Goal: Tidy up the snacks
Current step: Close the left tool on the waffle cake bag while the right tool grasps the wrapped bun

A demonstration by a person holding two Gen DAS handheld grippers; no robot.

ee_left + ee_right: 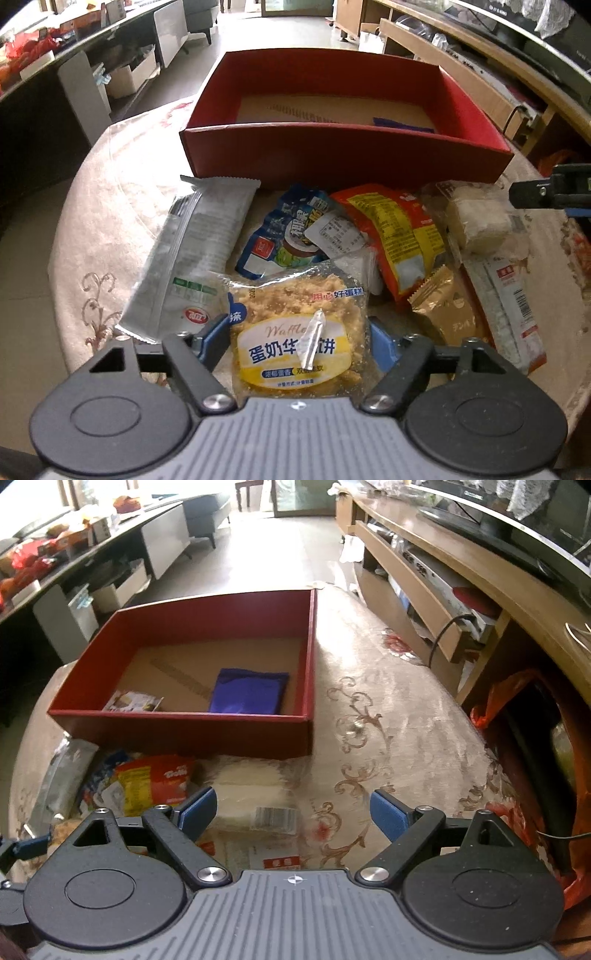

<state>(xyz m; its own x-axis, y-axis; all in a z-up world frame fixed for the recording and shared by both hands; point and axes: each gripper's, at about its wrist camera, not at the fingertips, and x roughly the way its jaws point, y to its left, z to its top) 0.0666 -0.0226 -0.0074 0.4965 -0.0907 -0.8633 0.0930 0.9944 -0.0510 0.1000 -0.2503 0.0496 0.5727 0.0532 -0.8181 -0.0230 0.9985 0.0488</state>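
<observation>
While the round table (388,709) with its flowery cloth takes up most of the view, the red box (343,155) sits at the far side with a blue packet (249,690) and a small snack inside. The loose snack pile (369,229) lies just in front of it. The left gripper (299,339) is clamped on the waffle cake pack (295,332). The right gripper (293,812) hangs wide, holding nothing.

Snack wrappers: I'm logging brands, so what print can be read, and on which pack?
"Waffle", "蛋奶华…饼", "用心好蛋糕": waffle pack, between the left gripper pads.
"Bolle"-like white letters, uncertain: red pack.
Large characters, unreadable: blue pack.
Grey pack, barcode label: too small.
</observation>
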